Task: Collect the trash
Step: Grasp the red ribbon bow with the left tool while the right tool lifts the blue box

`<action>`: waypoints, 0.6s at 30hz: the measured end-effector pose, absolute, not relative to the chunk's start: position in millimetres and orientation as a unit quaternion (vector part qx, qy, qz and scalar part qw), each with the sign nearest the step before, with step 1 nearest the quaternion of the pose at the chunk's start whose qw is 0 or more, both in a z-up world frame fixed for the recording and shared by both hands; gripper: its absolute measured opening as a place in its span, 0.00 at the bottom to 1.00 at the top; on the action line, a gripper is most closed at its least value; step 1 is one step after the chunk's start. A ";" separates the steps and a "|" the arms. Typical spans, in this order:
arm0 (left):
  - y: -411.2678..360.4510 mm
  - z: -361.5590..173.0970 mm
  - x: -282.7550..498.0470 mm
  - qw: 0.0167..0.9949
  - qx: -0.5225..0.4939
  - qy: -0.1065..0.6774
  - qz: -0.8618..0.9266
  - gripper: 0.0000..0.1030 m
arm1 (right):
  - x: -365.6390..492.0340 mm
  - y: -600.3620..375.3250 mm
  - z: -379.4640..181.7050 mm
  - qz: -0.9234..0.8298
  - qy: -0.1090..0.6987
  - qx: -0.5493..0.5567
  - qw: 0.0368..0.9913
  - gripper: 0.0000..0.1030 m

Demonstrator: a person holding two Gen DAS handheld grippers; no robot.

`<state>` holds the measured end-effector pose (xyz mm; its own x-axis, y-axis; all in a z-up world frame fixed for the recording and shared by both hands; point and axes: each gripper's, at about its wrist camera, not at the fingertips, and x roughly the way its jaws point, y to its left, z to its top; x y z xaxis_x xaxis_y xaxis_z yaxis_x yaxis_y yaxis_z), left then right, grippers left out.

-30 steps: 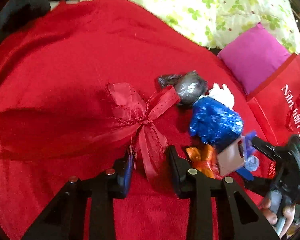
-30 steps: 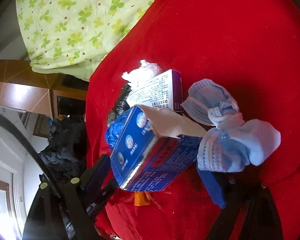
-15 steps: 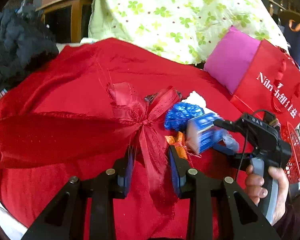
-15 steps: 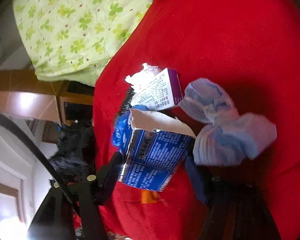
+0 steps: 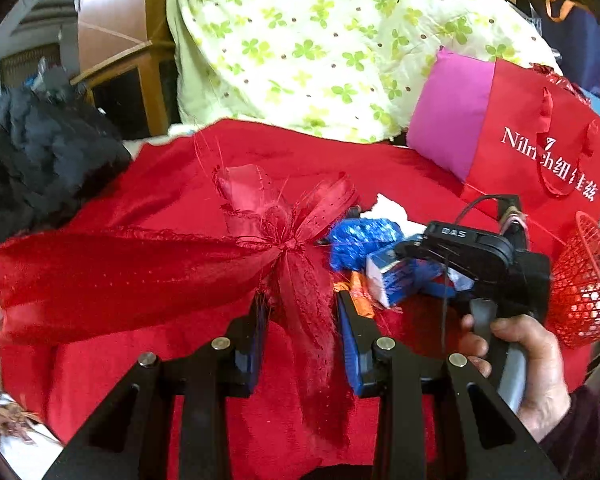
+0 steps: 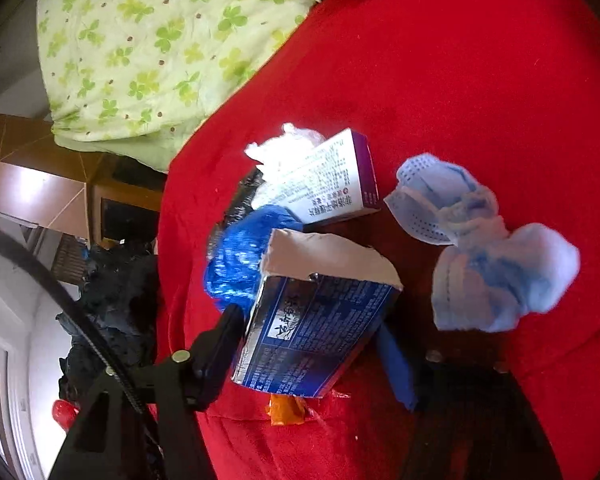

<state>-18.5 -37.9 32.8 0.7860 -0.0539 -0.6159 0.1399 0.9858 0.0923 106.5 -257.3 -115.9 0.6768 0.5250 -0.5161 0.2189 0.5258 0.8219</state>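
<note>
left gripper (image 5: 300, 332): clamps frayed red ribbon bow (image 5: 288, 240)
right gripper (image 6: 312, 344): jaws just closing around torn blue cardboard box (image 6: 312, 328)
step: grasp box
next: red mesh basket (image 5: 584, 284), 3 o'clock

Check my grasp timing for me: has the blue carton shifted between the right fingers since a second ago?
Yes. The blue carton has tipped, its torn flap swinging toward the white box, as the right gripper has just been closing on it.

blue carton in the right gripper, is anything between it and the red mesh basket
Nothing visible blocks it. The right gripper, whose jaws have just been closing, has the blue carton between its fingers. In the left wrist view, the red mesh basket sits just beyond the hand holding that gripper; only the gripper's own body lies between.
</note>
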 end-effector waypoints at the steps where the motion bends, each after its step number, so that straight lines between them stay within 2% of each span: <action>1: -40.1 36.1 -21.4 0.944 0.070 0.319 -0.046 0.34 | 102.2 -259.7 -110.5 0.100 0.382 0.469 0.790 0.66; 10: -75.4 71.8 -52.0 0.958 0.114 0.262 -0.033 0.34 | 24.8 -293.3 -49.3 0.136 0.287 0.420 0.850 0.66; 18: -109.1 100.4 -73.0 0.964 0.130 0.224 -0.052 0.34 | -53.3 -318.3 20.4 0.133 0.230 0.310 0.913 0.66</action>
